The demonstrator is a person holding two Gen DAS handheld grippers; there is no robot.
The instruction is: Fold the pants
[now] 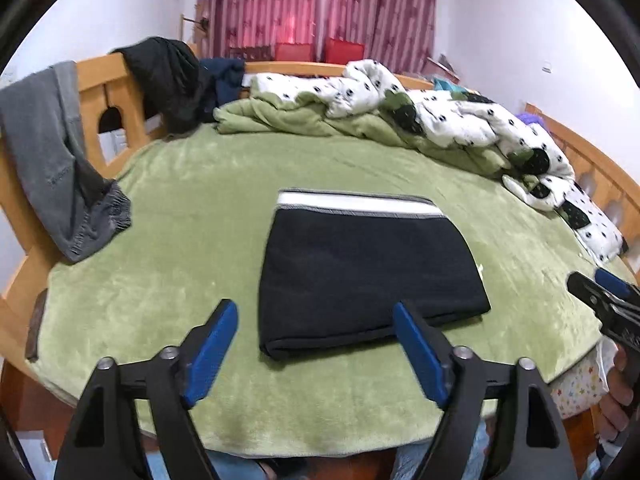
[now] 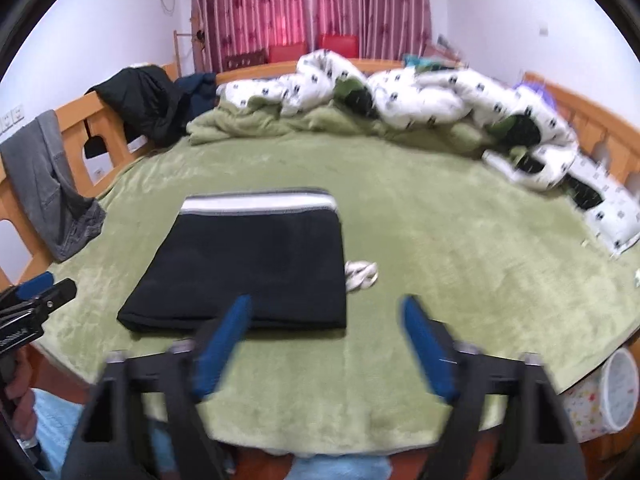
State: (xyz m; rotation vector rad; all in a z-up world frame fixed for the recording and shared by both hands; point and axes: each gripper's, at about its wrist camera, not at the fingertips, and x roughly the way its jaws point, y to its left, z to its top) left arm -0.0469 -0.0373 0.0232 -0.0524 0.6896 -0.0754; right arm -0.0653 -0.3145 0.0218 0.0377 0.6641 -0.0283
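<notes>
The black pants (image 1: 368, 272) lie folded into a flat rectangle on the green blanket (image 1: 192, 208), with the white and grey waistband at the far edge. They also show in the right wrist view (image 2: 252, 268), with a white drawstring (image 2: 360, 274) poking out at their right side. My left gripper (image 1: 314, 316) is open and empty, above the near edge of the pants. My right gripper (image 2: 326, 314) is open and empty, near the pants' front right corner; it also shows at the right edge of the left wrist view (image 1: 600, 292).
A crumpled white and green duvet (image 1: 420, 120) lies along the far and right sides of the bed. Grey trousers (image 1: 52, 152) and a black garment (image 1: 168, 80) hang over the wooden bed rail (image 1: 96, 80) at left. A white bin (image 2: 620, 388) stands at lower right.
</notes>
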